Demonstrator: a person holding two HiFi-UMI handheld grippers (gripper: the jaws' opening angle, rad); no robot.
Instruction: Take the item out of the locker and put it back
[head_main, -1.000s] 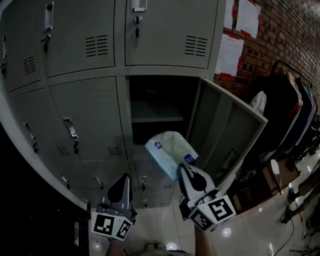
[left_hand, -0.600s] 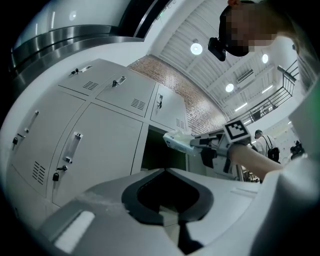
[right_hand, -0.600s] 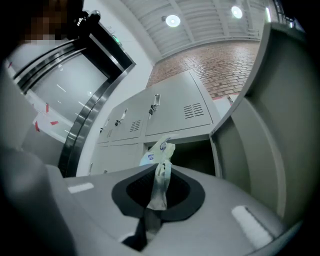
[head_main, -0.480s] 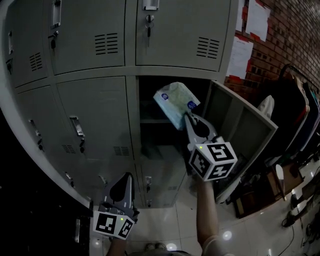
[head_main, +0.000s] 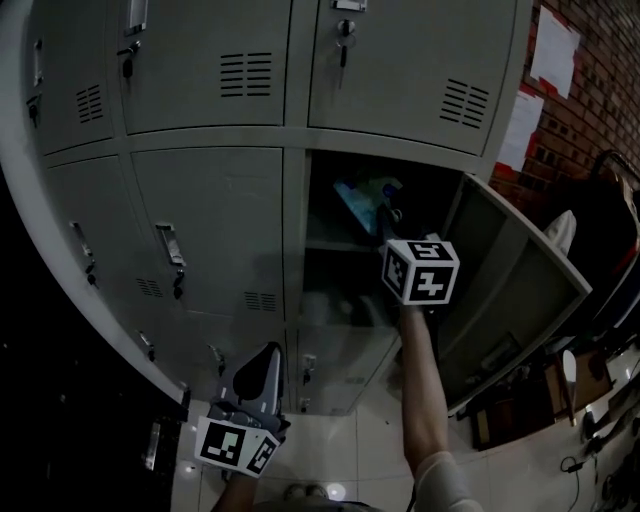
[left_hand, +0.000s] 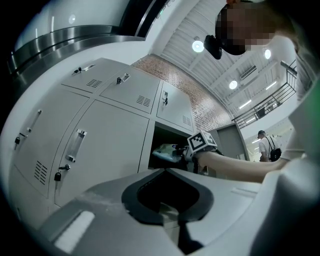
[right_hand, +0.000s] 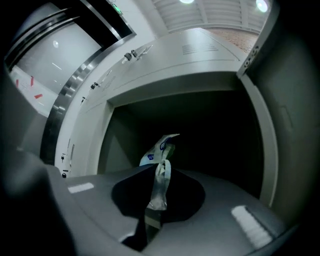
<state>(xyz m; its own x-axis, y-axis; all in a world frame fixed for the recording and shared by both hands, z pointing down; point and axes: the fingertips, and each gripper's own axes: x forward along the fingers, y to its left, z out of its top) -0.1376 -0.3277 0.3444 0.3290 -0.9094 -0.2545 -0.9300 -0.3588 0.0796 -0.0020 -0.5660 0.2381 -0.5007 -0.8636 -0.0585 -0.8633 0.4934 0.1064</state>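
A pale blue-and-white plastic packet (head_main: 360, 197) hangs inside the open locker compartment (head_main: 345, 270), above its shelf (head_main: 335, 243). My right gripper (head_main: 385, 214) is shut on the packet's edge and reaches level into the opening, its marker cube (head_main: 420, 270) just outside. In the right gripper view the packet (right_hand: 161, 150) stands up from between the closed jaws of the right gripper (right_hand: 155, 200), against the dark interior. My left gripper (head_main: 264, 366) hangs low in front of the lower lockers, shut and holding nothing. The left gripper view shows the left gripper (left_hand: 172, 222) below the packet (left_hand: 164, 151).
The locker door (head_main: 515, 290) stands open to the right. Closed grey lockers with handles and keys surround the opening (head_main: 215, 230). A clothes rack with dark garments (head_main: 615, 200) and papers on the brick wall (head_main: 555, 50) are at right. A person (left_hand: 265, 146) stands far off.
My right gripper has risen and gone forward with the packet, from in front of the lower door into the open compartment. The left gripper has stayed where it was.
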